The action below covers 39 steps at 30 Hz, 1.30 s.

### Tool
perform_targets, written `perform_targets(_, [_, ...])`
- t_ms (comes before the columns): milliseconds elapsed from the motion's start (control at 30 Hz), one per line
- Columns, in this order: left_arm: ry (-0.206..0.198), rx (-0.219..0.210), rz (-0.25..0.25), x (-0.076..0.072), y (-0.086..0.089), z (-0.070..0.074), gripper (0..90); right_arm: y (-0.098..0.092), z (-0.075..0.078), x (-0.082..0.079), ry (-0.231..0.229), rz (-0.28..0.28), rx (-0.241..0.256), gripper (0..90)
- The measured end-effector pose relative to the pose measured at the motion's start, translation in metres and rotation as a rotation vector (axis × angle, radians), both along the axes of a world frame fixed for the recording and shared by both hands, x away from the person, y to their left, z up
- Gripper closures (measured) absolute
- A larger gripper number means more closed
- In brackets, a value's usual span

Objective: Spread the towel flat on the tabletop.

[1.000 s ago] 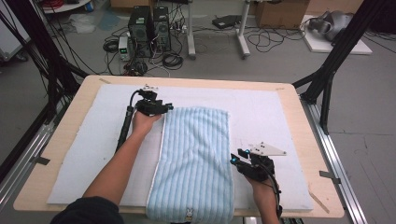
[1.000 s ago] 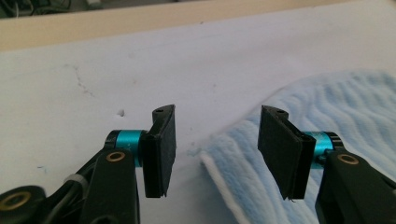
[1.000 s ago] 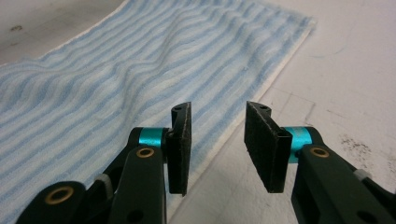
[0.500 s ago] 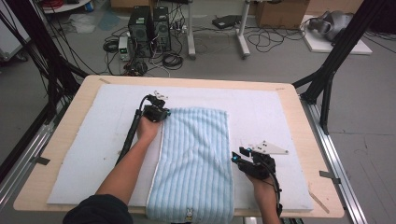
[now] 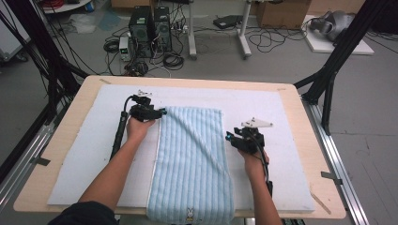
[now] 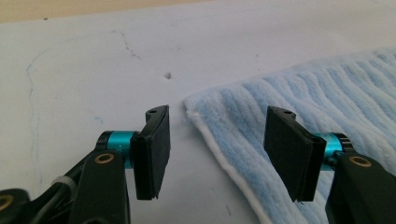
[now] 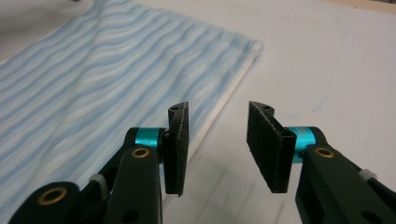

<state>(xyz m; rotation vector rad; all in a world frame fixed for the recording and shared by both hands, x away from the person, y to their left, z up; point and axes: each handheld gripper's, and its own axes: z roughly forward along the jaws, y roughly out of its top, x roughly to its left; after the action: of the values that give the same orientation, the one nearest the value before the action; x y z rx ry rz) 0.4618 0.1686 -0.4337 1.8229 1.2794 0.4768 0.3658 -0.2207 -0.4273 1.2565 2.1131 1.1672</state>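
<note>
towel: striped blue, flat on white mat, near end overhanging table | left gripper: jaws open astride far-left corner | right gripper: jaws open beside right edge | risk: pinching mat too, or corner slipping out

The wooden surface carries a white mat covering most of its top. A light-blue striped towel lies flat on the mat, its near end overhanging the surface's front edge.
</note>
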Motion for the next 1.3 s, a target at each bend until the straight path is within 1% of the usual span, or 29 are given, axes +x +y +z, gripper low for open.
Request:
perform_targets(67, [-0.001, -0.004, -0.006, -0.006, 0.004, 0.002, 41.5, 0.004, 0.002, 0.021, 0.012, -0.014, -0.011, 51.1])
perform_targets(100, [-0.004, -0.004, -0.008, -0.009, 0.007, 0.003, 41.5, 0.007, 0.002, 0.030, 0.016, -0.023, -0.017, 50.7])
perform_targets(133, [-0.005, -0.007, -0.005, -0.012, 0.009, 0.003, 41.5, 0.011, 0.003, 0.040, 0.001, -0.022, -0.046, 50.7])
perform_targets(167, [-0.003, -0.007, -0.007, -0.015, 0.011, 0.004, 41.4, 0.016, 0.003, 0.049, -0.003, -0.022, -0.059, 50.7])
perform_targets(200, [0.007, 0.001, -0.014, -0.018, 0.013, 0.004, 41.2, 0.020, 0.002, 0.058, 0.005, -0.024, -0.072, 50.1])
perform_targets(233, [0.005, 0.001, -0.014, -0.020, 0.015, 0.004, 40.7, 0.026, 0.000, 0.070, 0.023, -0.031, -0.089, 50.0])
perform_targets(333, [-0.010, -0.003, -0.012, -0.027, 0.018, 0.006, 41.3, 0.037, -0.007, 0.092, 0.066, -0.049, -0.120, 49.4])
perform_targets(367, [-0.012, 0.008, -0.016, -0.029, 0.019, 0.006, 41.3, 0.040, -0.010, 0.098, 0.079, -0.045, -0.119, 49.9])
perform_targets(400, [-0.006, 0.018, -0.017, -0.029, 0.020, 0.007, 41.2, 0.043, -0.014, 0.103, 0.099, -0.036, -0.125, 53.3])
perform_targets(433, [-0.001, 0.022, -0.013, -0.029, 0.022, 0.007, 41.3, 0.046, -0.017, 0.106, 0.112, -0.027, -0.154, 59.2])
perform_targets(500, [0.007, 0.007, -0.006, -0.030, 0.024, 0.009, 41.3, 0.045, -0.019, 0.109, 0.113, -0.013, -0.099, 81.8])
perform_targets(533, [0.007, 0.005, -0.004, -0.032, 0.024, 0.009, 41.5, 0.046, -0.019, 0.109, 0.100, -0.014, -0.112, 87.6])
perform_targets(567, [0.006, 0.012, -0.009, -0.033, 0.024, 0.010, 42.0, 0.048, -0.018, 0.110, 0.087, -0.022, -0.143, 88.3])
perform_targets(600, [0.005, 0.010, -0.011, -0.034, 0.023, 0.010, 42.2, 0.049, -0.018, 0.110, 0.062, -0.047, -0.188, 88.5])
perform_targets(633, [0.006, 0.009, -0.013, -0.035, 0.023, 0.009, 42.3, 0.050, -0.016, 0.110, 0.032, -0.085, -0.213, 88.6])
perform_targets(700, [0.018, 0.011, -0.025, -0.036, 0.021, 0.008, 42.2, 0.045, -0.013, 0.109, -0.021, -0.182, -0.166, 88.2])
perform_targets(733, [0.018, 0.012, -0.029, -0.036, 0.020, 0.007, 42.0, 0.043, -0.013, 0.110, -0.009, -0.219, -0.135, 85.9])
perform_targets(800, [0.016, 0.010, -0.041, -0.036, 0.016, 0.005, 42.1, 0.041, -0.016, 0.112, 0.031, -0.222, -0.132, 66.6])
perform_targets(833, [0.012, 0.007, -0.046, -0.036, 0.014, 0.004, 42.2, 0.040, -0.016, 0.110, 0.045, -0.231, -0.124, 62.8])
perform_targets(900, [0.005, 0.007, -0.063, -0.035, 0.009, 0.000, 45.0, 0.037, -0.012, 0.107, 0.048, -0.203, -0.088, 60.4])
perform_targets(933, [0.009, 0.010, -0.073, -0.034, 0.006, -0.002, 46.7, 0.036, -0.007, 0.103, 0.035, -0.192, -0.085, 59.8])
perform_targets(1000, [0.020, 0.027, -0.093, -0.032, 0.001, -0.008, 51.5, 0.033, 0.003, 0.096, 0.009, -0.144, -0.078, 59.2])
perform_targets(1067, [0.028, 0.038, -0.103, -0.031, -0.005, -0.014, 55.6, 0.029, 0.010, 0.088, -0.004, -0.106, -0.099, 59.2])
perform_targets(1133, [0.014, 0.069, -0.089, -0.032, -0.011, -0.016, 57.7, 0.024, 0.012, 0.080, 0.029, -0.088, -0.122, 59.2])
perform_targets(1167, [-0.003, 0.110, -0.084, -0.033, -0.015, -0.016, 61.6, 0.022, 0.011, 0.078, 0.047, -0.083, -0.118, 58.8])
perform_targets(1200, [-0.010, 0.112, -0.091, -0.034, -0.017, -0.016, 66.1, 0.018, 0.009, 0.075, 0.084, -0.075, -0.104, 57.6])
perform_targets(1233, [-0.011, 0.125, -0.111, -0.036, -0.020, -0.015, 77.2, 0.016, 0.007, 0.074, 0.107, -0.078, -0.099, 57.3])
perform_targets(1267, [-0.030, 0.163, -0.109, -0.038, -0.026, -0.014, 86.9, 0.015, 0.004, 0.072, 0.118, -0.076, -0.098, 57.9])
perform_targets(1300, [-0.047, 0.212, -0.100, -0.039, -0.031, -0.014, 88.5, 0.015, 0.000, 0.071, 0.132, -0.071, -0.082, 61.0])
